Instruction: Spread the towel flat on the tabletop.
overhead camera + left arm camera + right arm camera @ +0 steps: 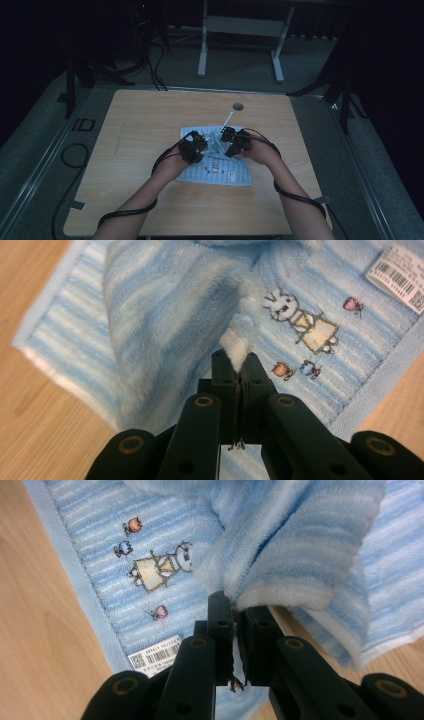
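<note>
2 grippers sit over the towel (222, 167) at table (145, 125) centre, high view. Left gripper (197, 145) at 9 o'clock of the towel's raised middle, right gripper (231, 140) at 3 o'clock of it, near each other, jaws pointing inward. Forearms enter from 6 o'clock; a cable trails off each gripper.

Left gripper view: left gripper (239, 367) clamped on a pinched peak of towel (165, 305), white edge caught between the jaws. Cloth rises in a fold toward 11 o'clock. Embroidered figure (302, 322) lies flat at 2 o'clock of the jaws; barcode label (397, 277) farther out at 2 o'clock, by the hem.

Right gripper view: right gripper (237, 610) clamped on a thick rolled fold of towel (295, 550), which bulges toward 1 o'clock. Embroidered figure (160, 567) at 10 o'clock of the jaws; barcode label (157, 655) at 8 o'clock, on the hem. Bare wood shows at 9 o'clock.

Towel is light blue, striped, mostly flat on the table, lifted at the middle where both grips hold it.

White stick (227, 120) lies at 12 o'clock of the towel; small round hole (238, 106) beyond it.
</note>
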Motion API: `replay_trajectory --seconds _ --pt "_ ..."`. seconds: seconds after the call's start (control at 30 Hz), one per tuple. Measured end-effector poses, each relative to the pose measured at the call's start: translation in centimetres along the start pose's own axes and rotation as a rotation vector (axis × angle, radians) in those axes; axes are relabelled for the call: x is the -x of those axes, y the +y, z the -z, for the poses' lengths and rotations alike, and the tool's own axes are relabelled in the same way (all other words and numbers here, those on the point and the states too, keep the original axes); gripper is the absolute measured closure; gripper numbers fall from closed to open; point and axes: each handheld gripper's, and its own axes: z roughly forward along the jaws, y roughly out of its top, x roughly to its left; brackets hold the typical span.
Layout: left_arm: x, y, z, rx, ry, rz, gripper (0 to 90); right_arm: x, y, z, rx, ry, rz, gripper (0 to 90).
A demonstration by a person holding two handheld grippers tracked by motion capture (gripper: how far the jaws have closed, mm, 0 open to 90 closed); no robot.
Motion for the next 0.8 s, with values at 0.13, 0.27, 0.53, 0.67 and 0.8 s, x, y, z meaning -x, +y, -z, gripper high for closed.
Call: replay_trajectory --seconds 0.13,0.27,0.53,0.67,0.8 --pt "-0.2 -0.2 1.4 0.031 0.010 0.007 87.4 0.2 -0.7 1.1 -0.015 -0.003 0.002 84.1" --pt "-0.8 -0.8 3.1 0.033 0.035 0.014 87.5 0.4 -1.5 2.4 -0.018 -0.015 0.006 84.0" --pt "-2.7 -2.1 3.8 0.044 0.034 0.080 87.4 1.3 -3.7 4.8 0.006 -0.022 -0.021 83.7" --pt "-3.3 -2.3 3.3 0.044 0.016 0.105 87.4 1.5 -4.4 5.1 0.025 0.000 -0.023 83.6" --pt "-4.0 -2.4 2.0 -0.011 0.095 0.115 87.3 2.1 -5.2 4.5 -0.011 -0.051 -0.041 87.2"
